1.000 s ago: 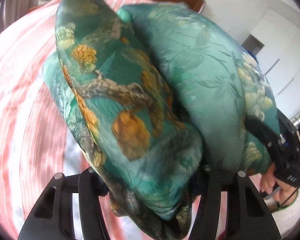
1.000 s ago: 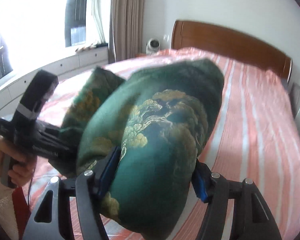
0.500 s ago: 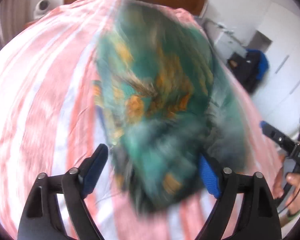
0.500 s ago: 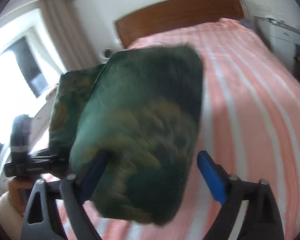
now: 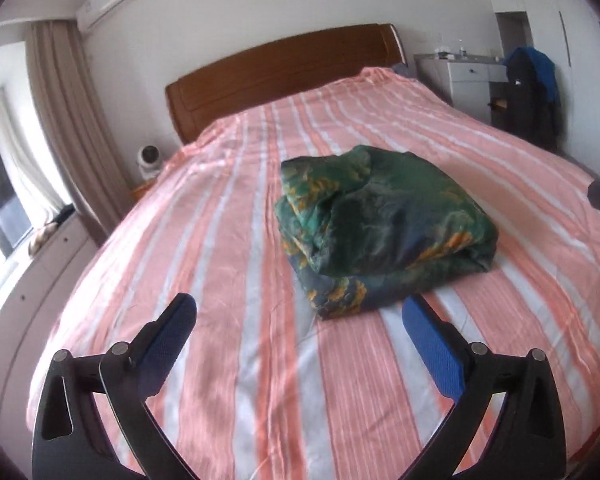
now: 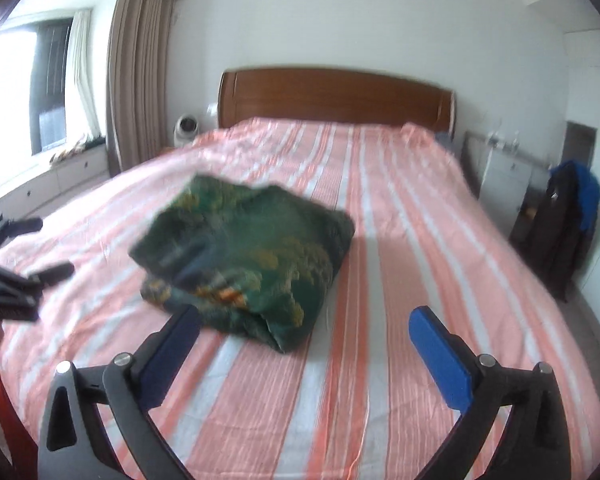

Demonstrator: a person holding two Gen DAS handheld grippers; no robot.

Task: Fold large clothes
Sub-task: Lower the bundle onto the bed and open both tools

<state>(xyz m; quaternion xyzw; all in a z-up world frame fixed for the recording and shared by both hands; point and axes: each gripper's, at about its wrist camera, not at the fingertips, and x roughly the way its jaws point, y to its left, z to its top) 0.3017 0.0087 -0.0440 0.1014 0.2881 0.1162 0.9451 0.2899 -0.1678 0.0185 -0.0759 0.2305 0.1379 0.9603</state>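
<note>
A folded green cloth with gold and orange print (image 5: 380, 224) lies as a thick bundle on the striped bed (image 5: 228, 264). It also shows in the right wrist view (image 6: 248, 256), slightly blurred. My left gripper (image 5: 300, 328) is open and empty, held above the bed just short of the bundle's near edge. My right gripper (image 6: 304, 336) is open and empty, also just short of the bundle. The left gripper shows at the left edge of the right wrist view (image 6: 40, 248), with its jaws apart.
The bed has a wooden headboard (image 5: 284, 76) against the wall. A white dresser (image 5: 460, 80) and a chair with dark and blue clothes (image 5: 536, 96) stand to the right. A window bench with drawers (image 6: 60, 172), curtains and a small white fan (image 6: 186, 130) are at the left.
Both grippers held the bundle up one second ago. They have let go and drawn back, and the bundle now rests on the bed.
</note>
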